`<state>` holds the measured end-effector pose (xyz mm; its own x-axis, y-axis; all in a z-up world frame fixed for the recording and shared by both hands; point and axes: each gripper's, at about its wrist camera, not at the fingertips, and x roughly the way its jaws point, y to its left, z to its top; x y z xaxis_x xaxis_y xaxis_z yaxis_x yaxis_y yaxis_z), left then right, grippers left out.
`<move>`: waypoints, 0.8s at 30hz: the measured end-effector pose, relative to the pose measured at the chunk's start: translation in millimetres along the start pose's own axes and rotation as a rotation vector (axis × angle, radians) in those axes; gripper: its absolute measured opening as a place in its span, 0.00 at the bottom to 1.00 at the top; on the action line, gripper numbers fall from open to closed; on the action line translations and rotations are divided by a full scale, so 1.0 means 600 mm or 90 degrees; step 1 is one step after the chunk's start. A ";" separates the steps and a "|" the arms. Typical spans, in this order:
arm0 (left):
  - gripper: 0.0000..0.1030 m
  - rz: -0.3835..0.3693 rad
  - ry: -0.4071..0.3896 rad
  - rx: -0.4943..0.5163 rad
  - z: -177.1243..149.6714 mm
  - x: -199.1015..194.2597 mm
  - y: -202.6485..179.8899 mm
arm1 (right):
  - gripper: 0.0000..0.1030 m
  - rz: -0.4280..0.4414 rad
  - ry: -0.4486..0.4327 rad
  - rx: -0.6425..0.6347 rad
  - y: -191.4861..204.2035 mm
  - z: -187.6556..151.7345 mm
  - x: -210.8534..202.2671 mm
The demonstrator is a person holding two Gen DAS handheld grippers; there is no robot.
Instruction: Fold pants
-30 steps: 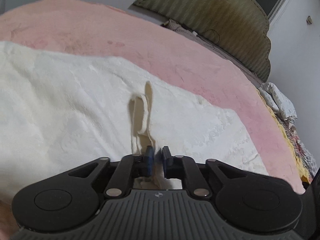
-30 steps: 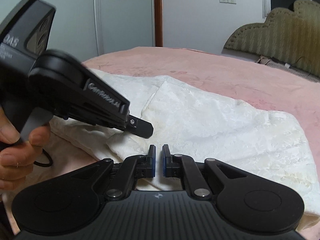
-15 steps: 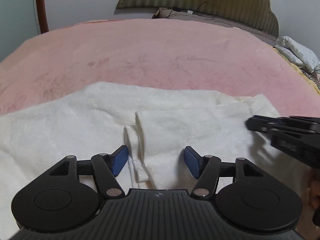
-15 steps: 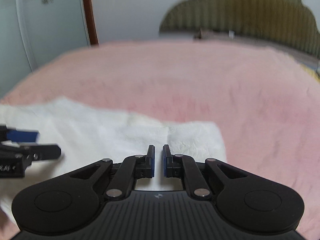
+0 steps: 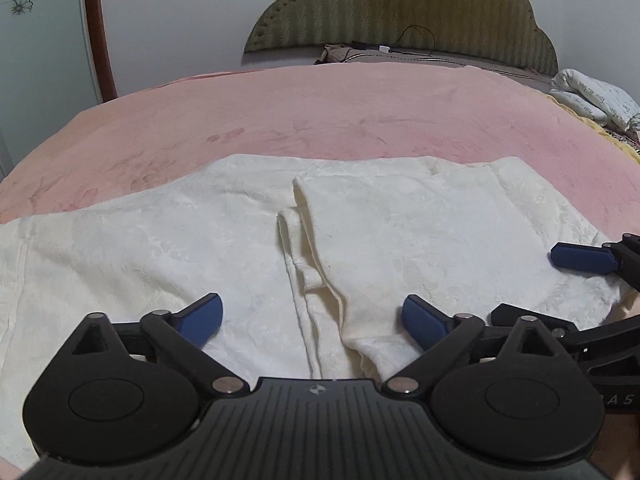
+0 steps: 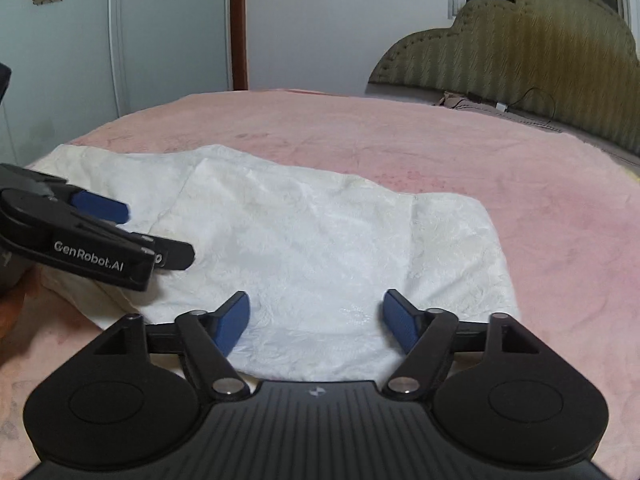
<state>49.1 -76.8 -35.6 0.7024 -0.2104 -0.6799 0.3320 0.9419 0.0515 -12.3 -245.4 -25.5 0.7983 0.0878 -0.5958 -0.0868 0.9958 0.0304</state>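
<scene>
The cream-white pants (image 5: 400, 236) lie on the pink bed cover, one part folded over the other, with the folded edge running toward me through the middle. They also show in the right wrist view (image 6: 320, 248). My left gripper (image 5: 312, 318) is open and empty, low over the near edge of the fold. My right gripper (image 6: 316, 320) is open and empty over the near right end of the pants. Each gripper shows in the other's view: the right one (image 5: 588, 280) at the right edge, the left one (image 6: 116, 232) at the left.
The pink bed cover (image 5: 340, 120) spreads wide beyond the pants. An olive padded headboard (image 5: 400, 4) stands at the back with a cable below it. A folded patterned cloth (image 5: 592, 98) lies at the far right. A wall and a wooden post (image 6: 238, 24) stand at the left.
Both grippers have let go of the pants and opened, the left one first. The lifted part of the pants now lies folded flat on the bed.
</scene>
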 end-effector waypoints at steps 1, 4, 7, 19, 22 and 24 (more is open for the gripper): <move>1.00 0.006 -0.008 -0.002 -0.003 0.000 -0.002 | 0.83 0.001 0.002 0.006 -0.002 0.000 0.000; 1.00 0.019 -0.034 -0.005 -0.014 -0.002 -0.007 | 0.86 0.003 0.002 0.010 -0.009 -0.001 0.003; 1.00 0.025 -0.046 0.001 -0.019 -0.004 -0.009 | 0.91 -0.010 0.004 0.006 -0.007 -0.001 0.005; 1.00 0.016 -0.051 -0.006 -0.022 -0.011 -0.002 | 0.95 -0.015 0.005 0.008 -0.008 -0.002 0.007; 1.00 0.058 -0.078 0.011 -0.027 -0.039 0.010 | 0.96 -0.017 0.005 0.009 -0.007 -0.002 0.008; 1.00 0.110 -0.099 0.022 -0.035 -0.055 0.022 | 0.97 -0.016 0.005 0.010 -0.007 -0.002 0.008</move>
<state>17.3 -51.8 -27.7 0.8386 -0.0867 -0.5378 0.2174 0.9585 0.1843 -9.0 -249.5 -29.5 0.7957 0.0625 -0.6024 -0.0569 0.9980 0.0283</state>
